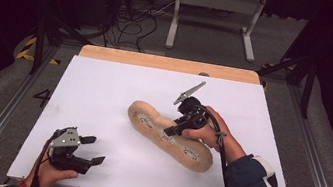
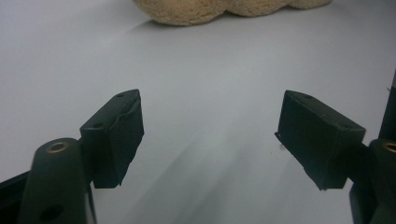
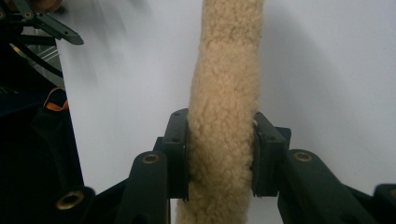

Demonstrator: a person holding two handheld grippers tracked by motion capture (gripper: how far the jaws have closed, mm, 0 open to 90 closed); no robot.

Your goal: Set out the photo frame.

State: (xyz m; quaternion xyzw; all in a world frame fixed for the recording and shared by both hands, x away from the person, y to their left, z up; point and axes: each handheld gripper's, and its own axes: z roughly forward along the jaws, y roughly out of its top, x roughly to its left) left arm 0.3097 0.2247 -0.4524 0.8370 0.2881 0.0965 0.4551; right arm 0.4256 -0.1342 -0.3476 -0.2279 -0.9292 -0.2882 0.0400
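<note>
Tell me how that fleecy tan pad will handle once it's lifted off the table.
The pad is long and lumpy, so its ends will probably droop if lifted by the middle. The right claw dents its pile, so it looks soft and likely light. The fuzzy surface should grip the pads rather than slip.

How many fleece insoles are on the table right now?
1. The fleece insole lies mid-table, right of centre, with the right hand-held gripper clamped across its middle.
</note>
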